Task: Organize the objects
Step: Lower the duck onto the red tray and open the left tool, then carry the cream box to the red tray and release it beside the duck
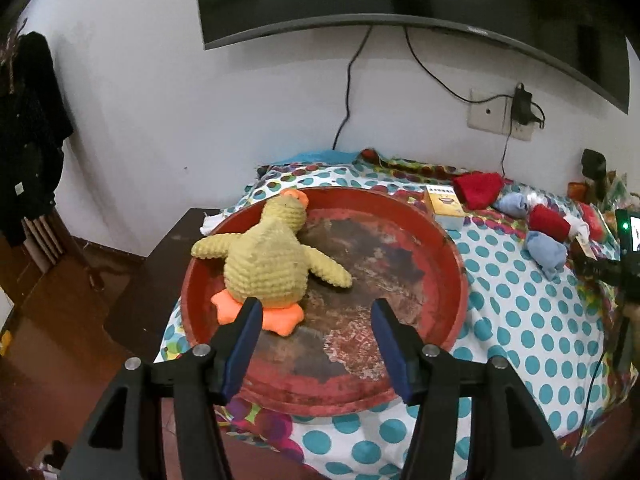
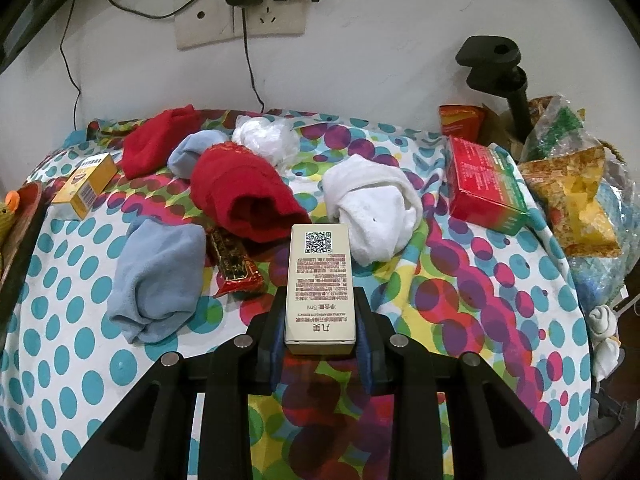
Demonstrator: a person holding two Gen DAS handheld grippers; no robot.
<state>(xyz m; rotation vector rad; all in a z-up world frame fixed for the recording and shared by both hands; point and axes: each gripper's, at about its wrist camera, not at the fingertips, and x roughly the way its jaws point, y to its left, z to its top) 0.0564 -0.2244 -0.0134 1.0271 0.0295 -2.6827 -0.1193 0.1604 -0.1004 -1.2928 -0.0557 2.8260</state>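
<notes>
1. A cloth with coloured dots covers the surface under a white wall; a socket sits at the top of the right wrist view.
2. The right gripper is closed on a pale box with a QR code, low in the centre of the frame; the box points away from the camera.
3. Just beyond the box lie a red sock and a white sock; a blue sock is at the left, with a dark red wrapper between it and the box.
4. A yellow box lies at the far left, a red box at the right.
5. In the left wrist view, the left gripper is wide open and holds nothing, low in the frame above a red tray.
6. A yellow duck lies in the left part of the tray; its orange feet are just beside the left finger.
</notes>
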